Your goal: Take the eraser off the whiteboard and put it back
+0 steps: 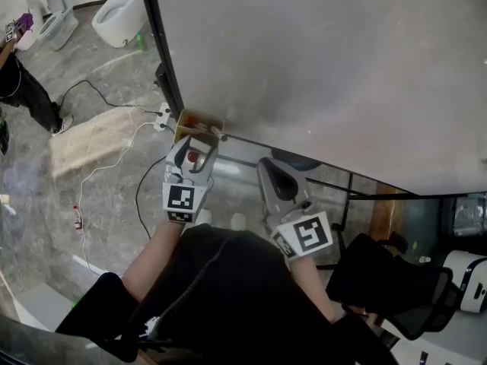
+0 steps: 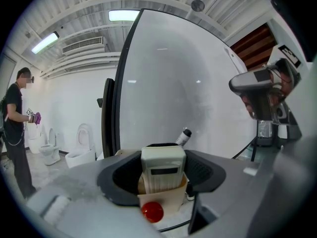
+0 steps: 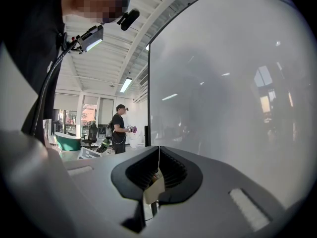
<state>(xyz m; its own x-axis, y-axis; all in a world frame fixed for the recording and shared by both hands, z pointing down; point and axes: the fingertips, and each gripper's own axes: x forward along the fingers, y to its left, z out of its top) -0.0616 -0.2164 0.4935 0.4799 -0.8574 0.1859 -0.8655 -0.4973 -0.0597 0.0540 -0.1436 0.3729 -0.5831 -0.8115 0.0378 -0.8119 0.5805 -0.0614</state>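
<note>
Left gripper [image 1: 197,144] is clamped on the eraser [image 2: 163,168]: both pads sit flat against its sides, jaws fairly wide. The eraser stands upright with its lower end inside the beige holder [image 2: 162,198] at the whiteboard's [image 1: 319,67] lower left corner. A marker [image 2: 184,136] leans just behind it, against the board.

Right gripper [image 3: 158,152] is closed, tips touching. I see it below the board's bottom edge, well apart from the left one.

Edges: the board's black frame [image 1: 163,52] runs just left of the holder, tight on that side. In the left gripper view the board face is right behind the eraser.

Room: marble floor [image 1: 84,67] opens up left of the frame, but cables [image 1: 106,166] and a power strip [image 1: 163,117] lie on it near the holder. A black chair [image 1: 388,287] crowds the right arm's side. A person [image 2: 15,128] stands far left by the toilets [image 2: 81,148], well apart from us.
</note>
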